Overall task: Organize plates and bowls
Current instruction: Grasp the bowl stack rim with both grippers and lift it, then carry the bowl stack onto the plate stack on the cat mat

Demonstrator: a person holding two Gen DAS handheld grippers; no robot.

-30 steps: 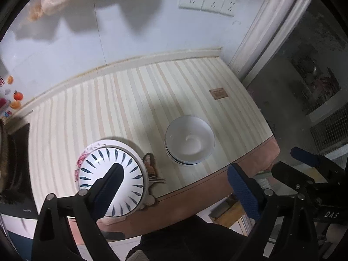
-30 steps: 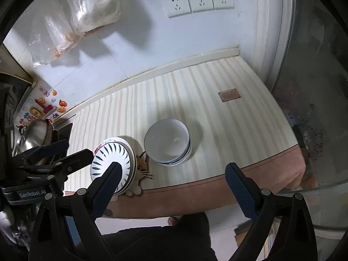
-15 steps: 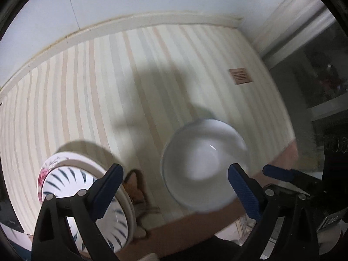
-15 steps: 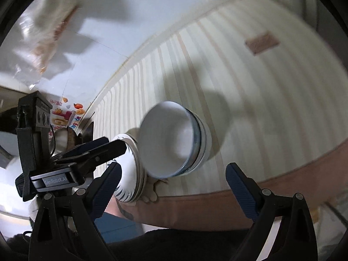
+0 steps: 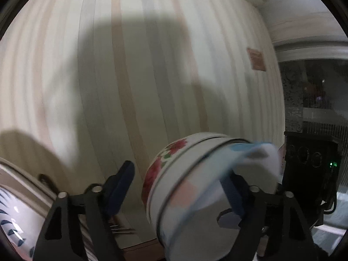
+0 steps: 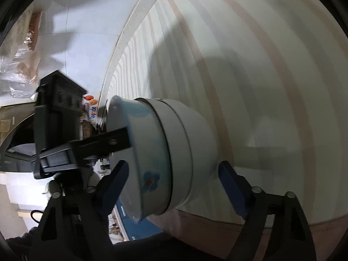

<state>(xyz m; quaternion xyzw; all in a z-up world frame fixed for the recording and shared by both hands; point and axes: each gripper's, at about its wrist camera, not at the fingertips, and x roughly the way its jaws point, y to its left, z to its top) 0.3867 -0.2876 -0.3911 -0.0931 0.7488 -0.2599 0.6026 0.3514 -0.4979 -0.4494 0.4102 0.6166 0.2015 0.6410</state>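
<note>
We see the bowls [image 5: 195,187] stacked near the front edge of the striped counter [image 5: 130,65]. Both the left gripper [image 5: 180,187] and right gripper [image 6: 174,184] straddle them, jaws closing, pads not yet pressing. A plate [image 5: 13,217] sits left of the bowls.

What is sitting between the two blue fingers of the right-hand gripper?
A stack of bowls lies between the closing fingers of the right gripper, shown in the right wrist view.
</note>
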